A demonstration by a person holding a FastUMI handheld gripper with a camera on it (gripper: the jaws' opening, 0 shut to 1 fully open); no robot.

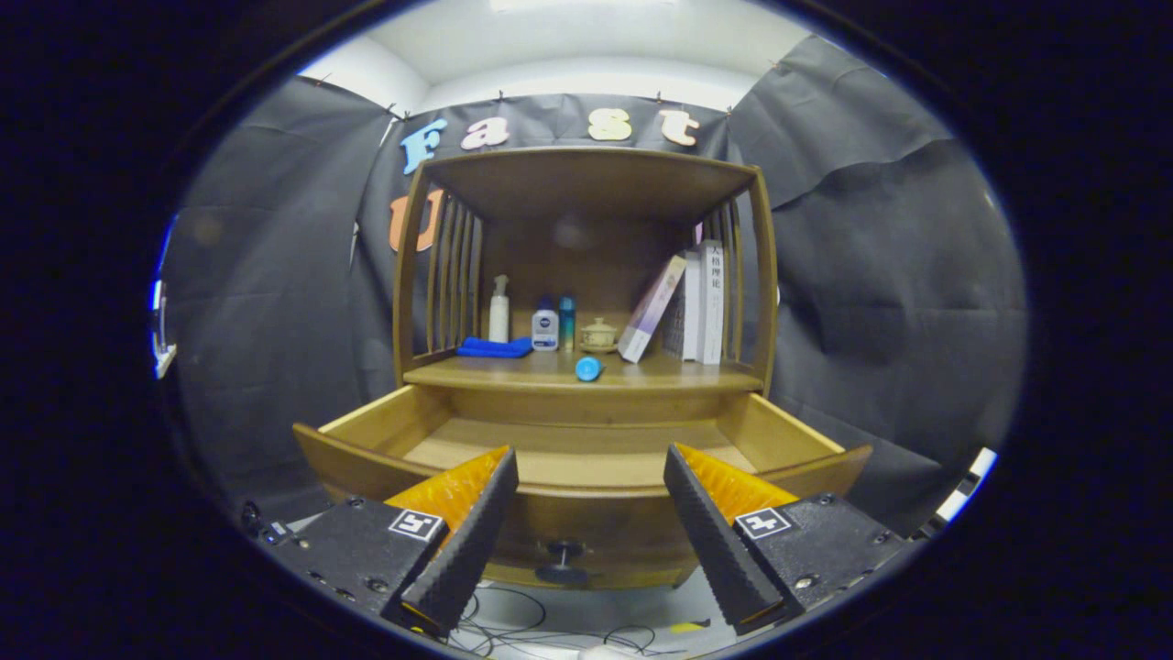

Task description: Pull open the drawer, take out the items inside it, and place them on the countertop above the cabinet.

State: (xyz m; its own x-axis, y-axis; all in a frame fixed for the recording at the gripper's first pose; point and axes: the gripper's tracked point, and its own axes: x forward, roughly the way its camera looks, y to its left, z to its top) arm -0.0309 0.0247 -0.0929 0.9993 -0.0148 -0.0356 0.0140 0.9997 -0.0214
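**Overhead light, fisheye bending at the rim**

Bright ceiling light is falling from above, leaving the cabinet shelf's back dim. Straight lines are bowing near the edges. The gripper, spread apart, is looking slightly soft up close.

We count one open drawer, three bottles along the table's back edge, three books, one blue cloth, one lidded cup and one blue cylinder at its front edge.

the gripper is hanging level and facing straight ahead, its two fingers spreading wide apart, one to the left and one to the right, tips pointing far, gripping nothing between them
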